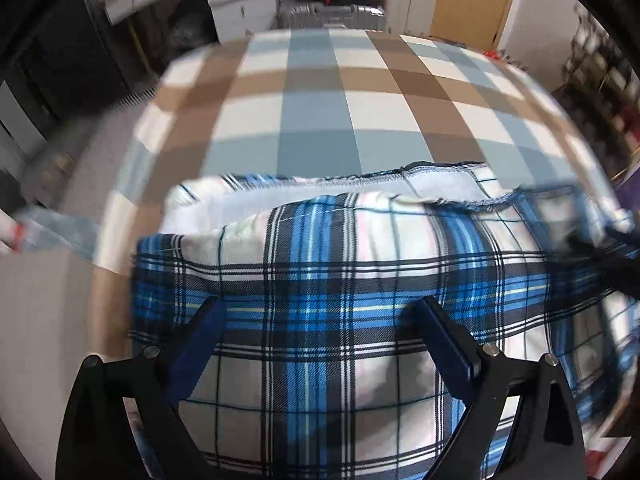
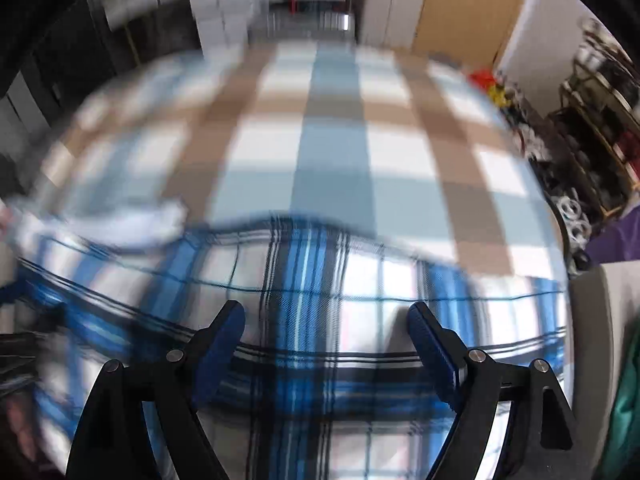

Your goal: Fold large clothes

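Note:
A large blue, white and black plaid garment [image 1: 340,280] lies on a table covered with a beige, grey-blue and white checked cloth [image 1: 312,112]. Along its far edge the pale inside and a stitched seam [image 1: 400,174] are turned up. My left gripper [image 1: 320,304] points steeply down over the garment's near part, open, and the fabric lies below its fingers rather than between them. My right gripper [image 2: 326,308] hovers over the same garment [image 2: 304,280], also open with nothing pinched. The right wrist view is motion-blurred. A dark blurred shape [image 1: 600,256] crosses the garment at the right edge of the left wrist view.
The far half of the checked tablecloth [image 2: 332,152] is bare. Beyond the table stand white drawers [image 1: 240,0], a silver suitcase [image 1: 332,16] and a wooden door [image 1: 472,0]. Cluttered shelving [image 2: 592,120] stands to the right, with purple [image 2: 616,240] and green [image 2: 628,400] fabric near it.

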`<control>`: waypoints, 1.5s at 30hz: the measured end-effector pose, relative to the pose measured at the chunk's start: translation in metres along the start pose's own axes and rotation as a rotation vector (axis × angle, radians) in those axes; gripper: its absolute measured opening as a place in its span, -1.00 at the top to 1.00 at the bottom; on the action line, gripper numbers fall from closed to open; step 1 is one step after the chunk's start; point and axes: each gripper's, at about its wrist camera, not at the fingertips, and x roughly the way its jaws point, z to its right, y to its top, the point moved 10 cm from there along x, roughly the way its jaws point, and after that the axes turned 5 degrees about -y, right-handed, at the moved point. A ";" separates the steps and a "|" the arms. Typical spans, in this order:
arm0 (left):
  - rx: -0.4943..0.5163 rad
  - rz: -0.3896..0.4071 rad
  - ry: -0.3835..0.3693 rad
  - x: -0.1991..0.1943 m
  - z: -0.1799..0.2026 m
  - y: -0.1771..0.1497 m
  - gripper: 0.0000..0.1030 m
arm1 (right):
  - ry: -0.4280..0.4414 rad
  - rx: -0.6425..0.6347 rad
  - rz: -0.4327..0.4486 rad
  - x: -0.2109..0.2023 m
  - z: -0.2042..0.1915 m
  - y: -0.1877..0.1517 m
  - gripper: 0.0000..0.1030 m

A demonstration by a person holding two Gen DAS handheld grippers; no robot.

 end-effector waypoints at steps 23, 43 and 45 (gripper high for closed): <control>-0.162 0.126 -0.008 -0.043 -0.084 0.001 -0.80 | 0.320 -0.339 0.022 -0.024 -0.149 0.049 -0.15; -0.123 0.119 0.035 -0.039 -0.075 0.002 -0.80 | 0.350 -0.185 0.183 -0.052 -0.117 0.084 0.92; -0.101 0.145 -0.003 -0.047 -0.064 0.004 -0.80 | 0.381 -0.184 0.171 -0.058 -0.110 0.072 0.82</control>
